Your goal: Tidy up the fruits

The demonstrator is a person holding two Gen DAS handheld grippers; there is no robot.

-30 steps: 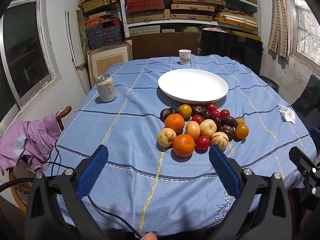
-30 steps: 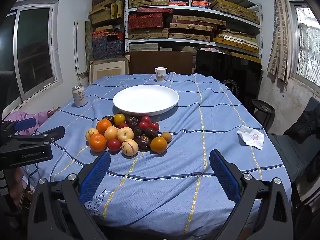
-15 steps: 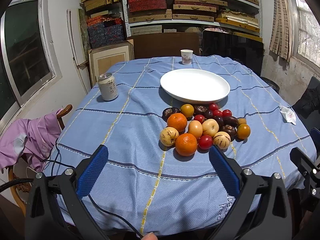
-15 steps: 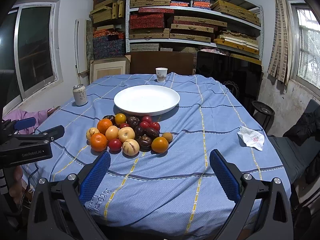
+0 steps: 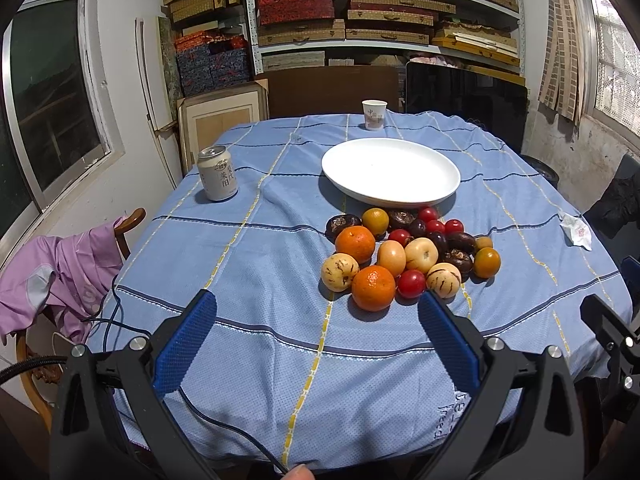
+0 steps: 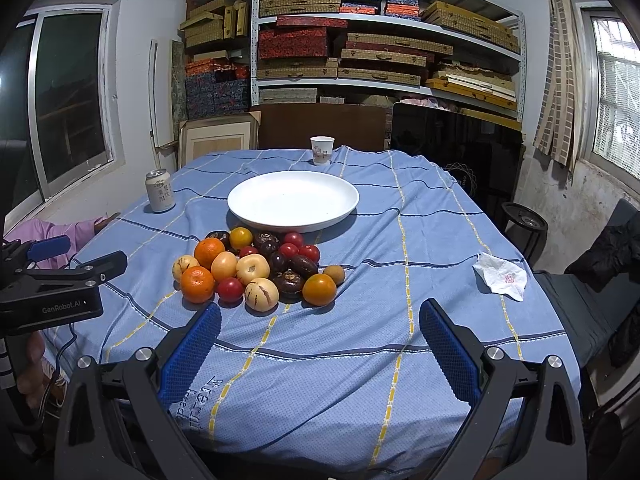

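Observation:
A pile of mixed fruit (image 5: 408, 256) lies on the blue tablecloth: oranges, yellow pears, red tomatoes, dark mangosteens. It also shows in the right wrist view (image 6: 256, 268). An empty white plate (image 5: 390, 170) sits just behind the pile, also in the right wrist view (image 6: 292, 200). My left gripper (image 5: 316, 316) is open and empty, above the near table edge, just short of the front orange (image 5: 373, 288). My right gripper (image 6: 318, 328) is open and empty, near the table's front edge, right of the pile.
A drink can (image 5: 218, 174) stands at the left of the table. A paper cup (image 5: 374, 114) stands at the far edge. A crumpled tissue (image 6: 500, 276) lies at the right. A chair with pink cloth (image 5: 60, 272) is at the left. Shelves of boxes fill the back wall.
Both grippers have moved slightly forward toward the fruit pile. Both stay open and empty. Nothing on the table has moved.

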